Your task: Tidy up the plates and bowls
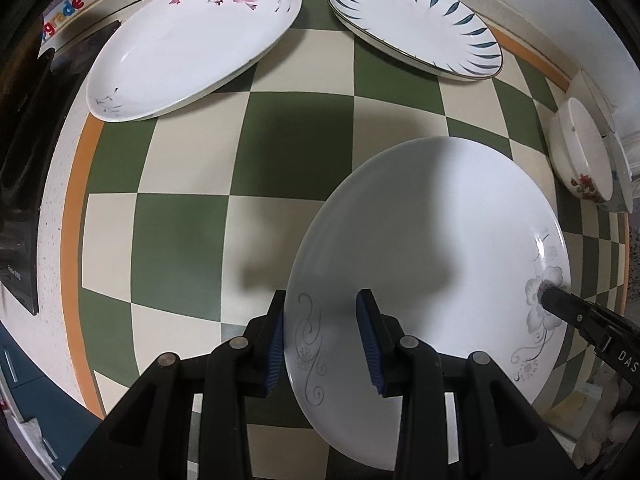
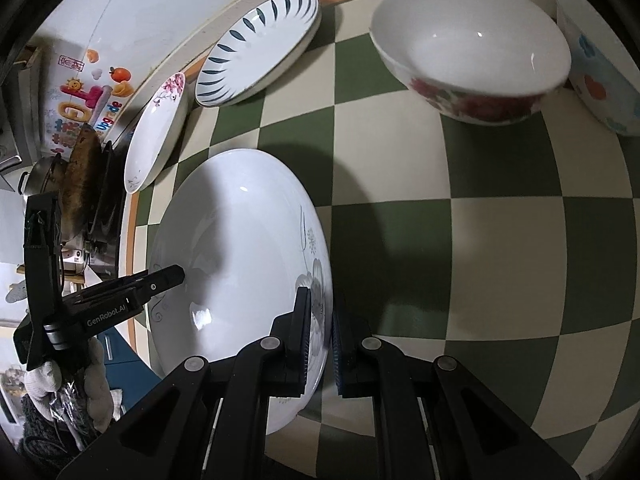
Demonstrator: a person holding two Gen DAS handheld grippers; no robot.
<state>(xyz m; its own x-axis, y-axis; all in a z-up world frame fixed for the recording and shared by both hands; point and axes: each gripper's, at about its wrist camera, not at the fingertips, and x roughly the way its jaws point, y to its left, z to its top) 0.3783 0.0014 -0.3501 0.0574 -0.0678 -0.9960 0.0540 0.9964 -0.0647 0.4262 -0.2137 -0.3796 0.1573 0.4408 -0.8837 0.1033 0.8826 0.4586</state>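
Observation:
A round white plate (image 1: 420, 248) with grey flower sprigs hangs just above the checked cloth, casting a shadow. My left gripper (image 1: 322, 296) is shut on its near rim, one pad outside and one inside. My right gripper (image 2: 323, 300) is shut on the opposite rim, over the grey flower. Each shows in the other's view: the right gripper (image 1: 548, 294) at the plate's right edge, the left gripper (image 2: 172, 276) on the round white plate (image 2: 240, 260). An oval pink-flowered plate (image 1: 192, 40) and an oval blue-leaf plate (image 1: 416, 20) lie at the back.
A red-flowered bowl (image 2: 472, 56) and a bowl with blue and orange spots (image 2: 600, 72) stand at the back right. The green and cream checked cloth (image 2: 500, 240) has an orange border against the wall. A dark pan and stove (image 2: 80, 184) sit past the left edge. A gloved hand (image 2: 96, 380) holds the left gripper.

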